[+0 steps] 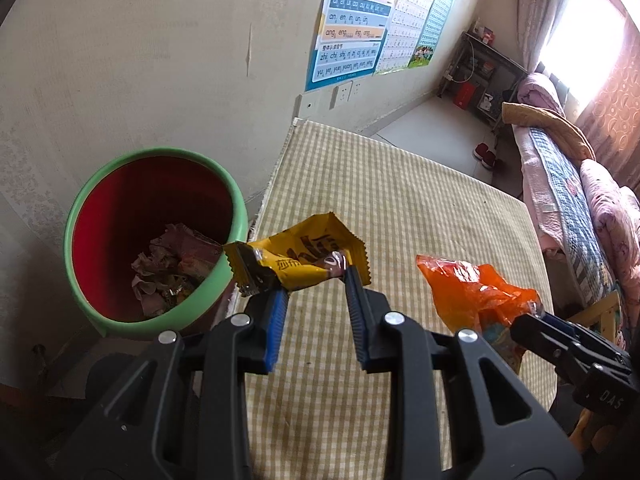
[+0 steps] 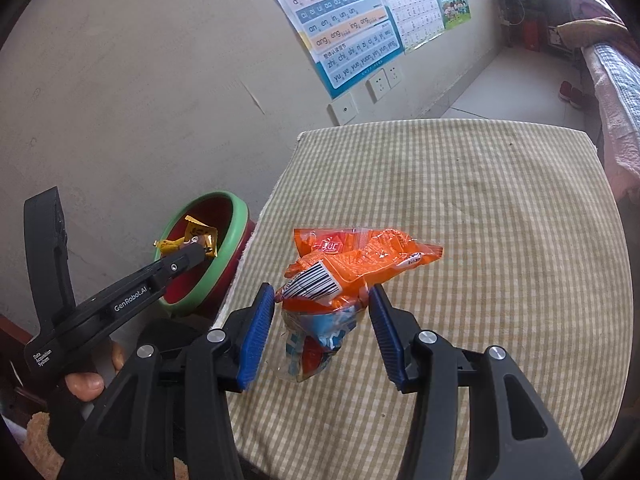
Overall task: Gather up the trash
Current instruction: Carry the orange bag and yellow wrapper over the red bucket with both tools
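Note:
My left gripper (image 1: 316, 284) is shut on a yellow snack wrapper (image 1: 298, 256), held in the air near the rim of the green bin (image 1: 236, 208), whose inside is red with crumpled trash at the bottom. In the right wrist view the left gripper (image 2: 196, 250) and the yellow wrapper (image 2: 198, 236) show in front of the green bin (image 2: 236, 236). My right gripper (image 2: 324, 294) is shut on an orange plastic bag (image 2: 356, 260), lifted above the checked table (image 2: 480, 200). The same orange bag (image 1: 472, 292) and the right gripper (image 1: 536, 314) appear at the right in the left wrist view.
The checked table (image 1: 400, 200) stands against a wall with posters (image 1: 352, 20) and sockets. The bin sits on the floor left of the table. A bed (image 1: 568, 168) with pink bedding lies at the far right, with a shelf and red shoes beyond. A hand (image 2: 86, 384) holds the left gripper's handle.

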The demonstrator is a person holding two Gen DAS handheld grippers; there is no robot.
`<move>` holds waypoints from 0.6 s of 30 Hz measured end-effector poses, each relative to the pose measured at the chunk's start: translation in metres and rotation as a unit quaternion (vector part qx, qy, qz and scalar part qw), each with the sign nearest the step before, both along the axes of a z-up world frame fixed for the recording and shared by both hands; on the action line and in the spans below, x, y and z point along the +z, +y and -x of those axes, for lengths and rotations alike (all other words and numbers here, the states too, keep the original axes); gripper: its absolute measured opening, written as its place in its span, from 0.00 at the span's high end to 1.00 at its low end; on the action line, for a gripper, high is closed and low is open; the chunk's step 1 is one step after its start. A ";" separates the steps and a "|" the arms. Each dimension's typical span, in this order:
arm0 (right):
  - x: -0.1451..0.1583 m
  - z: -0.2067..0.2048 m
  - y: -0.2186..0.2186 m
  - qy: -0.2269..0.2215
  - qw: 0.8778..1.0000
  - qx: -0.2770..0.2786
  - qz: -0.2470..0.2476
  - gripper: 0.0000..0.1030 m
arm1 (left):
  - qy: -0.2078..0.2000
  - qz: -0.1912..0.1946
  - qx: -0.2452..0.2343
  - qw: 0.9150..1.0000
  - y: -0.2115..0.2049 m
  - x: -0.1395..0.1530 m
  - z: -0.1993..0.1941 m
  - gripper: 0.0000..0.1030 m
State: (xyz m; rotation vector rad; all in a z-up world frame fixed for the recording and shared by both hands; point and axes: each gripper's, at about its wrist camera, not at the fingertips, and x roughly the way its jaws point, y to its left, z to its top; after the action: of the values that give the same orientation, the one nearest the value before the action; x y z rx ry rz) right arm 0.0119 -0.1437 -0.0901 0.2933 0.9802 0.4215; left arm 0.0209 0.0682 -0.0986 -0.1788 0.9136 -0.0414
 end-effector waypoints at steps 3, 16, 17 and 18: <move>0.004 -0.006 0.014 -0.004 1.000 0.017 -0.001 0.53 | -0.005 -0.005 0.021 1.000 0.018 0.002 -0.001 0.73; 0.016 -0.056 0.111 -0.018 0.993 0.112 -0.015 0.53 | -0.004 -0.013 0.114 0.993 0.106 0.002 -0.007 0.73; 0.017 -0.060 0.119 -0.017 0.993 0.118 -0.017 0.53 | -0.004 -0.013 0.122 0.992 0.112 0.002 -0.009 0.73; 0.019 -0.064 0.127 -0.017 0.992 0.125 -0.020 0.53 | -0.005 -0.012 0.128 0.992 0.118 0.002 -0.010 0.73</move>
State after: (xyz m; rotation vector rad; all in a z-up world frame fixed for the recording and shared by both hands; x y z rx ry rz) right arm 0.0763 -0.0166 -0.0716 0.1993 0.9793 0.6743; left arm 0.0307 0.1863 -0.0967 -0.2711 0.8747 0.2060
